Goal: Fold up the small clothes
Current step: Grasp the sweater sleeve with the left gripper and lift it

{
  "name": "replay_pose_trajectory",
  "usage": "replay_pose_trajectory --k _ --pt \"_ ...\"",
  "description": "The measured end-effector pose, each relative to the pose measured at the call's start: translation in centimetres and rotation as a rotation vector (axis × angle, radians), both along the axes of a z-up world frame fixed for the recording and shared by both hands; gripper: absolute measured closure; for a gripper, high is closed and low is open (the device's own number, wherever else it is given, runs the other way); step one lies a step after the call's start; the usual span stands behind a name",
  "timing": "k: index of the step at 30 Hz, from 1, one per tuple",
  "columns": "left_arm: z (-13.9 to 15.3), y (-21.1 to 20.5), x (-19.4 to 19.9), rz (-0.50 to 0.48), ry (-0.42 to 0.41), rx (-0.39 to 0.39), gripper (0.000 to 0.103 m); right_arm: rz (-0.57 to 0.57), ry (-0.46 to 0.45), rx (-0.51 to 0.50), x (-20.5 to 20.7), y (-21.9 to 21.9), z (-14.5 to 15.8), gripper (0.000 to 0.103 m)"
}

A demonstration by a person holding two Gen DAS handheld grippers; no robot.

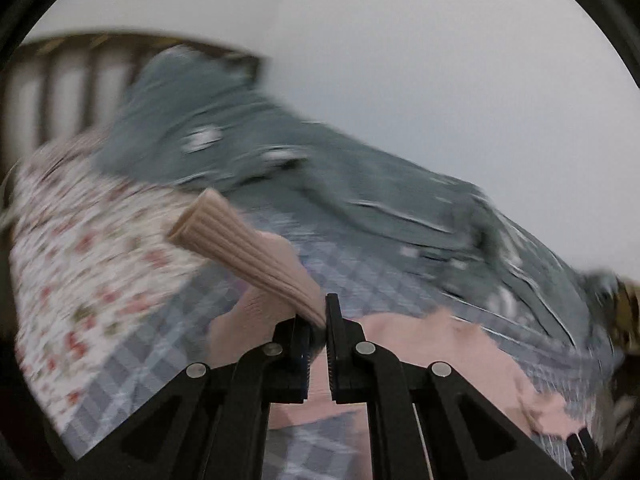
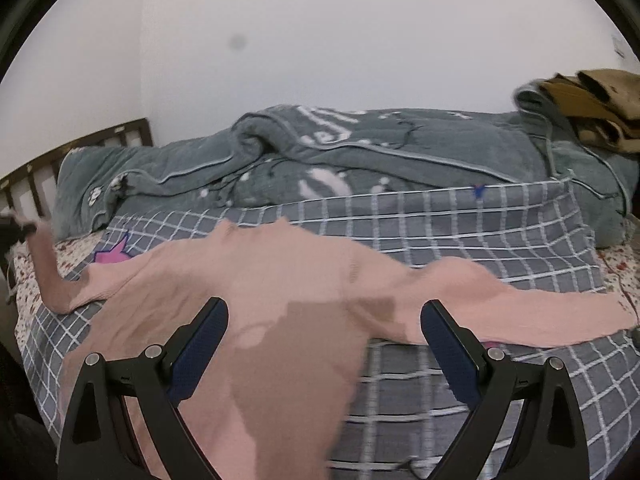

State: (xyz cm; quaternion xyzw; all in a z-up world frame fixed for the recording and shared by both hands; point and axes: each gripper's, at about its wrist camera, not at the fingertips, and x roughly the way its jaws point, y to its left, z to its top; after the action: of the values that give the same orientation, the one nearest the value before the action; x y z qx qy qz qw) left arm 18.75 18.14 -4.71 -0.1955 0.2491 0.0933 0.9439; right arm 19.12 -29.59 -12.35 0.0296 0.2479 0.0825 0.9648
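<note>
A small pink sweater (image 2: 256, 292) lies spread on the grey checked sheet (image 2: 460, 232) of a bed. My left gripper (image 1: 318, 320) is shut on the sweater's ribbed sleeve cuff (image 1: 240, 248), which sticks out up and to the left past the fingertips. In the right wrist view that sleeve (image 2: 46, 264) is lifted at the far left, where the left gripper (image 2: 16, 228) is dimly seen. My right gripper (image 2: 324, 316) hangs open above the sweater's body, with nothing between its fingers. The other sleeve (image 2: 560, 312) lies flat to the right.
A rumpled grey-green blanket (image 2: 360, 148) runs along the back of the bed by the white wall. A floral sheet (image 1: 80, 240) covers the left end near a dark wooden slatted headboard (image 2: 80, 148). A brown cloth (image 2: 600, 104) lies at the back right.
</note>
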Motion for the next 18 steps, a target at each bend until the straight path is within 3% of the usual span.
replay_pose_trajectory --k 4,8,14,18 --pt "1.6 -9.1 4.1 -0.173 -0.008 0.036 0.096 -0.025 -0.015 0.009 -0.2 -2.8 -0.3 0.007" --pt "0.8 -17.4 7.1 -0.293 0.011 0.067 0.096 -0.057 0.002 0.074 0.4 -5.5 -0.8 0.007" --pt "-3.3 -27.6 10.0 -0.473 0.091 0.095 0.096 -0.145 0.022 0.128 1.4 -8.9 -1.3 0.007" --pt "-7.2 -32.3 10.8 -0.568 0.172 0.108 0.096 -0.174 0.036 0.179 1.8 -10.7 -1.4 0.007"
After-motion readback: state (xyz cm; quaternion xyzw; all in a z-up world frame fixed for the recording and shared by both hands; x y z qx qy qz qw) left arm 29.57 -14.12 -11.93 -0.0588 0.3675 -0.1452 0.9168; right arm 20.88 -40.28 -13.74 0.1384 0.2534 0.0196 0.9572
